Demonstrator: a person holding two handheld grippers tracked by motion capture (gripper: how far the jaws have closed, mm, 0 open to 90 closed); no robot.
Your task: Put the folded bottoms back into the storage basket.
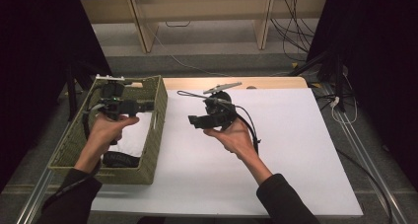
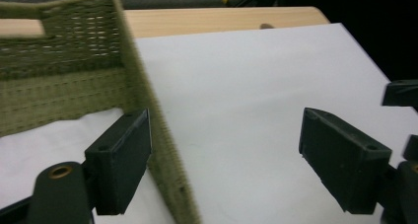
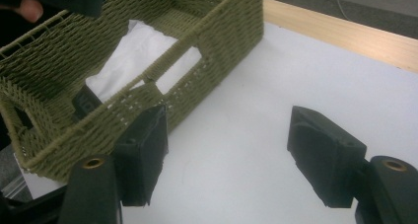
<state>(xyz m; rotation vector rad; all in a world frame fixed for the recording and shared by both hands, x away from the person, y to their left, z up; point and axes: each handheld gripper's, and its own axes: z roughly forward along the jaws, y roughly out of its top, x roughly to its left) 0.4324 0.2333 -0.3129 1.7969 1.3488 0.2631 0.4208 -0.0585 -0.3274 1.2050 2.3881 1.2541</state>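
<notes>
A green woven basket (image 1: pixel 158 115) stands at the table's left side, with a white cloth (image 1: pixel 135 132) and a dark item (image 1: pixel 121 160) inside it. My left gripper (image 1: pixel 145 105) hovers above the basket's far right part, open and empty. In the left gripper view (image 2: pixel 224 135) its jaws straddle the basket wall (image 2: pixel 74 61), one over the inside and one over the table. My right gripper (image 1: pixel 194 120) is held over the white table just right of the basket and points toward it, open with nothing between the jaws (image 3: pixel 226 120). Basket (image 3: pixel 217 31), cloth (image 3: pixel 133 56) and dark item (image 3: pixel 86 103) lie ahead of it.
The white tabletop (image 1: pixel 276 135) stretches to the right of the basket, with a wooden strip (image 1: pixel 197 82) along its far edge. Cables (image 1: pixel 296 36) and wooden furniture legs stand on the floor beyond. Dark curtains flank both sides.
</notes>
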